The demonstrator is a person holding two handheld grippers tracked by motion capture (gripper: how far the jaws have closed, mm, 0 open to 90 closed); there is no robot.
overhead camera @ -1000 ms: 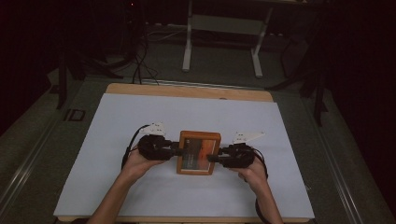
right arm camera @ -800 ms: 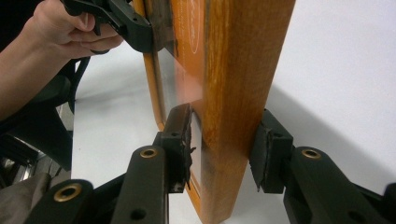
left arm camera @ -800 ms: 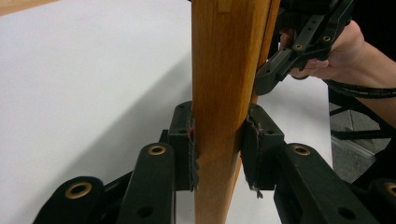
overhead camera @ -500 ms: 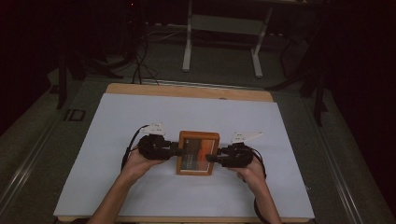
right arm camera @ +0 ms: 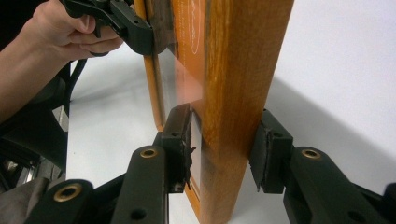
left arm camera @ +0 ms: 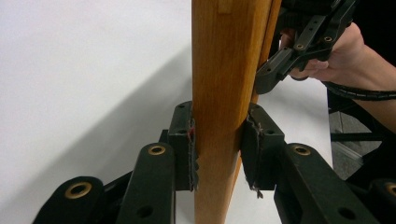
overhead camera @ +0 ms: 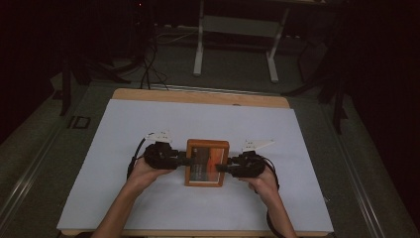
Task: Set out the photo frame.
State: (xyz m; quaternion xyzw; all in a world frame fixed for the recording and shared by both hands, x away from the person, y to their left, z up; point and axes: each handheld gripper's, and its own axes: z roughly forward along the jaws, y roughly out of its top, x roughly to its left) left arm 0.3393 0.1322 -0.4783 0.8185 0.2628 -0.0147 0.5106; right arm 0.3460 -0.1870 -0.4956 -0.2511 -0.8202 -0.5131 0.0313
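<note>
A wooden picture frame [overhead camera: 207, 162] with a dark picture under glass is held between the two grippers over the white table cover [overhead camera: 148, 124]. My left gripper [overhead camera: 184, 159] grips the frame's left edge. In the left gripper view its pads [left arm camera: 187, 144] press on both faces of the wooden frame [left arm camera: 229, 56]. My right gripper [overhead camera: 224, 167] clamps the opposite edge. In the right gripper view one pad [right arm camera: 182, 140] lies on the glass side and the other on the back of the frame [right arm camera: 243, 60]. A hand holds each gripper.
The white cover lies on a wooden table whose far edge [overhead camera: 198, 96] shows as a bare strip. Beyond it stand a metal stand's legs [overhead camera: 199, 49] and cables [overhead camera: 148, 64] on a dark floor. Open white surface lies all round the frame.
</note>
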